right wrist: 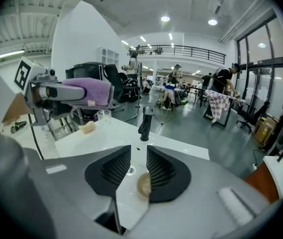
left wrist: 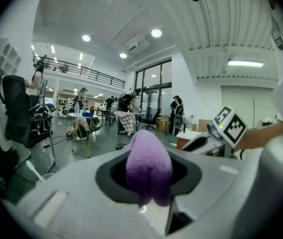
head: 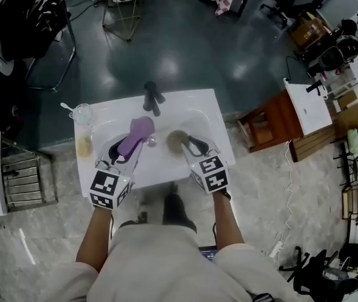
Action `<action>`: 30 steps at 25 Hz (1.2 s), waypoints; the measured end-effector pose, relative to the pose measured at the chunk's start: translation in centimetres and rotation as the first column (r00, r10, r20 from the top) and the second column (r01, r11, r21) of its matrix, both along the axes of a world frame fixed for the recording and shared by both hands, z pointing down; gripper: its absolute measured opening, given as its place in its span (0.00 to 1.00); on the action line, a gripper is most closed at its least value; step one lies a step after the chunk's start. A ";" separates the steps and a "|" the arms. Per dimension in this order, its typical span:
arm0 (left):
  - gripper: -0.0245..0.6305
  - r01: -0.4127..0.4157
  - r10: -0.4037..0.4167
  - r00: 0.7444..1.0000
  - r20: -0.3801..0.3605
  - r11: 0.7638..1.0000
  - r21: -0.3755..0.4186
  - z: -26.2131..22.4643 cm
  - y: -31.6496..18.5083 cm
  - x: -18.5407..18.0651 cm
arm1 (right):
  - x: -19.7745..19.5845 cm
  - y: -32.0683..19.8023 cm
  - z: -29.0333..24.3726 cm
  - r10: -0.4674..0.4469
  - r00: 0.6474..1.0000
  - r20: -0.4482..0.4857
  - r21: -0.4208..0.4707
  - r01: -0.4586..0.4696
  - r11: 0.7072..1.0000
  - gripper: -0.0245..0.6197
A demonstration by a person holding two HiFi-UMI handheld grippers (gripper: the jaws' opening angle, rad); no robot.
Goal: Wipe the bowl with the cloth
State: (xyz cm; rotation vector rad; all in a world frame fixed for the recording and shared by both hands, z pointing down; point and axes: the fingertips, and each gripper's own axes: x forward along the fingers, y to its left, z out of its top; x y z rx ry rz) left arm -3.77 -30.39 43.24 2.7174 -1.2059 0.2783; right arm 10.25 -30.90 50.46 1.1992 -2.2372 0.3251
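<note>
The white table point(head: 221, 145) is standing alone on the floor, with open floor lying beyond its far edge and the person standing against its near edge. A sunken basin point(head: 199, 119) is taking up most of its top, so the room for moving is lying mainly inside that basin.

The left tongs point(head: 128, 148) are hanging over the basin's left half, clamping the purple cloth point(left wrist: 148, 166), which is bulging out past the tips. The right tongs point(right wrist: 138, 166) are hovering with their jaws standing a narrow gap apart and nothing between them. The bowl point(right wrist: 142, 184) is lying low in the basin just right of the drain point(right wrist: 130, 171), showing below that gap and partly behind the right-hand jaw. Whether the tips are touching it cannot be told. Cloth and bowl are lying near each other but apart.

A black faucet point(head: 152, 97) is rising at the far rim, between the two tongs. A glass point(head: 82, 113) and a yellowish sponge point(head: 84, 145) are sitting on the left ledge. A wooden cabinet point(head: 273, 121) is standing to the right, a metal rack point(head: 24, 181) to the left.
</note>
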 end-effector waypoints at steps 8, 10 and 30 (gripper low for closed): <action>0.20 0.077 -0.075 0.997 0.033 0.994 -0.076 3.6 -5.6 1.2 | 1.5 -5.3 10.8 -0.103 0.994 -0.025 -0.239 0.094 0.967 0.29; 0.20 0.090 -0.086 0.995 0.042 0.990 -0.106 4.9 -6.6 1.4 | 1.7 -6.2 13.2 -0.127 0.991 -0.036 -0.286 0.112 0.952 0.31; 0.20 0.254 -0.236 0.967 0.099 0.934 -0.250 12.9 -9.5 1.4 | 1.1 -6.2 29.8 -0.548 0.819 -0.168 -0.610 0.350 0.711 0.39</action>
